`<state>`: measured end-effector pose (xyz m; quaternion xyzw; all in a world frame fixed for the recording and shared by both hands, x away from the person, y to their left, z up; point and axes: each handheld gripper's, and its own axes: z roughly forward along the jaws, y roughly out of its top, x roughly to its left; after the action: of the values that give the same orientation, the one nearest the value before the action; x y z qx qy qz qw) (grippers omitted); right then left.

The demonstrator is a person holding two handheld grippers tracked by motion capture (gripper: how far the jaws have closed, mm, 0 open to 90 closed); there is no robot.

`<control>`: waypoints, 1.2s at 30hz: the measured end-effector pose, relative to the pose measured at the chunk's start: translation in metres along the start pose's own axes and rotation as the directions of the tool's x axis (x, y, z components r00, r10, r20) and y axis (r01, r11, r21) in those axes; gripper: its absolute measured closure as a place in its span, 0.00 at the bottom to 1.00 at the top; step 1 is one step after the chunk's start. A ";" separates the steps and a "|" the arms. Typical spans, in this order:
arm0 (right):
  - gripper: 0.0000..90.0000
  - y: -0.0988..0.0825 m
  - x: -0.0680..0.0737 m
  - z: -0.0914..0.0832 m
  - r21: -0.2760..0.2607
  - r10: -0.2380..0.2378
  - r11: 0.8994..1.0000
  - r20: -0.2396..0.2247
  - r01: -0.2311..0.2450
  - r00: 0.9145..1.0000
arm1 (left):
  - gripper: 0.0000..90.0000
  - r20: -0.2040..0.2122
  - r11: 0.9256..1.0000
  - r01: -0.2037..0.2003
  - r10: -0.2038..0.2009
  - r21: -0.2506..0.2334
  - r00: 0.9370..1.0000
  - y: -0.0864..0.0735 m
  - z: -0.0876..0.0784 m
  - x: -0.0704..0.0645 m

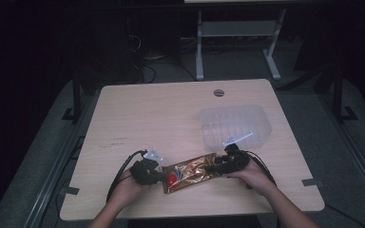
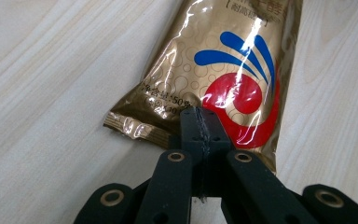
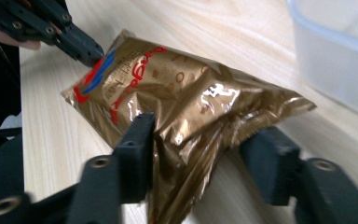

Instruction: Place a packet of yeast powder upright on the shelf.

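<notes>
Two grippers meet the gold packet (image 1: 190, 174): left gripper (image 2: 200, 122) clamped on its edge, right gripper (image 3: 196, 154) half-open around it

Both grippers are matt black. The left gripper (image 2: 200, 116) has flat linkage bars joined by brass-ringed pivot holes, and small dimples dot the faces of its narrow jaws, whose meeting edges are ridged. A pale, translucent plate sits on its top, and a black cable (image 1: 121, 167) trails from its body. The right gripper (image 3: 200, 140) has the same brass-ringed pivots and blocky black jaws, with a black cable looping behind it. The person's forearms are bare, no sleeves in view
</notes>
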<state>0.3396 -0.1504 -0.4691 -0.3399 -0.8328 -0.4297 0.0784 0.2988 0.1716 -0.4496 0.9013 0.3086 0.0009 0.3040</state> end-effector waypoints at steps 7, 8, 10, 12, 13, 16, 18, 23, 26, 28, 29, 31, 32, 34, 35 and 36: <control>0.71 0.002 0.002 -0.006 -0.029 -0.007 1.000 0.004 0.007 1.000 | 1.00 0.002 1.000 -0.002 0.002 0.009 1.000 0.000 0.000 0.000; 0.72 0.002 0.002 -0.007 -0.031 -0.008 0.999 0.001 0.008 1.000 | 1.00 0.003 1.000 -0.002 0.002 0.009 1.000 0.000 0.000 0.000; 0.75 0.003 0.003 -0.009 -0.034 -0.012 0.999 0.003 0.012 1.000 | 1.00 0.002 1.000 -0.003 0.003 0.011 1.000 0.000 0.000 0.000; 0.80 0.004 0.004 -0.011 -0.037 -0.014 0.999 0.004 0.015 1.000 | 1.00 0.002 1.000 -0.008 0.008 0.018 1.000 0.000 -0.001 0.001; 0.85 0.005 0.004 -0.012 -0.041 -0.019 0.999 0.007 0.019 1.000 | 1.00 -0.003 1.000 -0.011 0.011 0.022 1.000 -0.001 0.000 0.001; 0.91 0.006 0.005 -0.015 -0.048 -0.019 0.999 0.005 0.019 1.000 | 1.00 -0.002 1.000 0.000 0.000 0.010 1.000 -0.002 0.000 0.001; 0.93 0.006 0.005 -0.015 -0.043 -0.032 0.999 0.009 0.032 0.999 | 1.00 -0.003 1.000 -0.009 0.009 0.019 1.000 -0.001 0.000 0.000; 0.99 0.007 0.007 -0.016 -0.025 -0.053 0.998 0.007 0.053 0.999 | 1.00 -0.003 1.000 -0.015 0.015 0.014 1.000 0.000 -0.003 0.000; 1.00 0.008 0.008 -0.019 -0.033 -0.057 0.998 -0.004 0.057 0.998 | 0.90 -0.004 1.000 -0.002 0.001 -0.018 1.000 -0.001 -0.005 0.001; 1.00 0.009 0.008 -0.023 -0.043 -0.061 0.997 -0.010 0.060 0.998 | 0.85 -0.012 1.000 -0.006 0.005 -0.030 1.000 0.000 -0.007 0.001; 1.00 0.010 0.008 -0.025 -0.047 -0.064 0.997 -0.021 0.063 0.998 | 0.82 -0.014 0.999 -0.009 0.008 -0.032 1.000 0.000 -0.008 0.002; 1.00 0.012 0.009 -0.029 -0.054 -0.074 0.996 -0.024 0.073 0.997 | 0.77 -0.019 0.999 -0.001 0.000 -0.044 1.000 -0.001 -0.010 0.003; 1.00 0.013 0.010 -0.031 -0.059 -0.079 0.995 -0.028 0.077 0.996 | 0.75 -0.018 0.999 0.005 -0.006 -0.048 1.000 -0.001 -0.010 0.004; 1.00 0.014 0.011 -0.034 -0.066 -0.080 0.995 -0.035 0.078 0.996 | 0.71 -0.015 0.998 0.007 -0.008 -0.058 1.000 -0.001 -0.012 0.005; 1.00 0.014 0.011 -0.036 -0.067 -0.080 0.995 -0.039 0.077 0.996 | 0.70 -0.019 0.998 0.007 -0.008 -0.059 1.000 -0.001 -0.013 0.005; 1.00 0.015 0.011 -0.037 -0.070 -0.084 0.994 -0.043 0.081 0.995 | 0.68 -0.020 0.998 0.000 -0.002 -0.060 1.000 -0.001 -0.013 0.006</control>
<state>0.3347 -0.1679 -0.4317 -0.2975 -0.8291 -0.4685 0.0681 0.3004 0.1825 -0.4406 0.8915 0.3119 0.0192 0.3279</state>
